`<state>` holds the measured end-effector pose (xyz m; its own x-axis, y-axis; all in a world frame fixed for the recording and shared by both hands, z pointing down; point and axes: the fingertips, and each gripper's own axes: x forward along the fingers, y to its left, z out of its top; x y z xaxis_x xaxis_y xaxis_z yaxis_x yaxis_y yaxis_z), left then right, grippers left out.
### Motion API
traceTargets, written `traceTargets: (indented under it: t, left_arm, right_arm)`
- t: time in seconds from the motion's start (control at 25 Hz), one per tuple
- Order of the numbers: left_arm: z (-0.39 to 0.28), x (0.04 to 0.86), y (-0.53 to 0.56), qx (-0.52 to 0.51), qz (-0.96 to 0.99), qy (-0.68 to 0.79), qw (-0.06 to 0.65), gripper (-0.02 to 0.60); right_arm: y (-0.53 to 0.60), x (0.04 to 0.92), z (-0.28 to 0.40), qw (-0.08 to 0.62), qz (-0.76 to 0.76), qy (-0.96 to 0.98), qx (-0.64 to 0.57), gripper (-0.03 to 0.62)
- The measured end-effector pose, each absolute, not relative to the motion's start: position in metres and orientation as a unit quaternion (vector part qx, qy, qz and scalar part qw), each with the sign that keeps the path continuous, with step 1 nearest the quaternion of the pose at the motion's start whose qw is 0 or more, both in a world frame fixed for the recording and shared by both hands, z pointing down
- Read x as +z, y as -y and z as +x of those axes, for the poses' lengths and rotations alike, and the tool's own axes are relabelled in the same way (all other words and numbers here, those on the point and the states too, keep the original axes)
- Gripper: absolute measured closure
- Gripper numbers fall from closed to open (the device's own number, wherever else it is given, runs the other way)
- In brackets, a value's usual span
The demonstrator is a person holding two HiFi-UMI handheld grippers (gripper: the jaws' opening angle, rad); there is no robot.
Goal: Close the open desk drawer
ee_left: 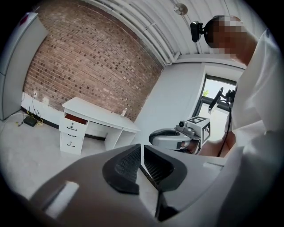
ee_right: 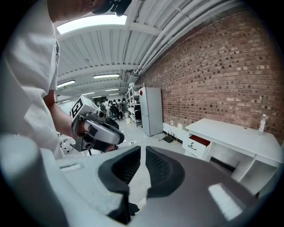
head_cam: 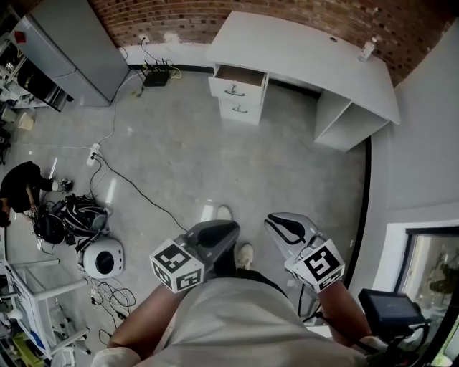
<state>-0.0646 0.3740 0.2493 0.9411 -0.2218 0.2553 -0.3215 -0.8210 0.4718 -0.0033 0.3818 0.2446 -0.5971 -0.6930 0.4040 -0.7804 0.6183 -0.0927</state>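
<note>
Closest to the camera, both grippers are held low in front of the person, side by side and a little apart, pointing out over the grey floor [head_cam: 215, 165]. The left gripper [head_cam: 217, 233] has its jaws pressed almost together, just a thin slit between the ribbed pads, with nothing in there. Same deal with the right gripper [head_cam: 285, 228]: jaws squeezed to a narrow gap, pinching nothing. Each gripper shows up in the other one's view, and neither touches anything. A light shoe [head_cam: 245, 254] pokes out on the floor between them.

Further out to the left there's a round white device [head_cam: 102, 259] sitting in a tangle of cables, and a power strip [head_cam: 93, 153] with a white lead running toward the wall.

Well away from both grippers, across the floor, is the white worktop [head_cam: 301, 54] against the brick wall [head_cam: 215, 11]. Its top drawer [head_cam: 239, 77] is pulled out, with the reddish-brown inside showing. The drawer below it [head_cam: 237, 109] sits flush. A small bottle [head_cam: 368, 49] stands at the far right end of the worktop, and a tall grey cabinet [head_cam: 79, 50] is off to the left.
</note>
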Motion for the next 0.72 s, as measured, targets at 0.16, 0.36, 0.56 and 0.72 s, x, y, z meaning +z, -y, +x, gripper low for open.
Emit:
traceTargets:
  t: [0.16, 0.36, 0.56, 0.72]
  left_arm:
    - [-0.062, 0.266, -0.315, 0.083, 0.945, 0.144, 0.283, 0.554]
    - [-0.053, 0.274, -0.227, 0.075, 0.943, 0.132, 0.296, 0.554]
    - [-0.039, 0.286, -0.153, 0.067, 0.937, 0.109, 0.325, 0.549]
    - [-0.029, 0.304, -0.113, 0.065, 0.927, 0.106, 0.354, 0.546]
  right_arm:
    - [-0.323, 0.254, 0.001, 0.173, 0.415, 0.885, 0.123, 0.569]
    - [-0.236, 0.245, 0.004, 0.177, 0.419, 0.882, 0.121, 0.569]
    - [-0.154, 0.236, 0.004, 0.171, 0.427, 0.880, 0.116, 0.569]
    - [-0.108, 0.244, 0.002, 0.177, 0.415, 0.885, 0.116, 0.569]
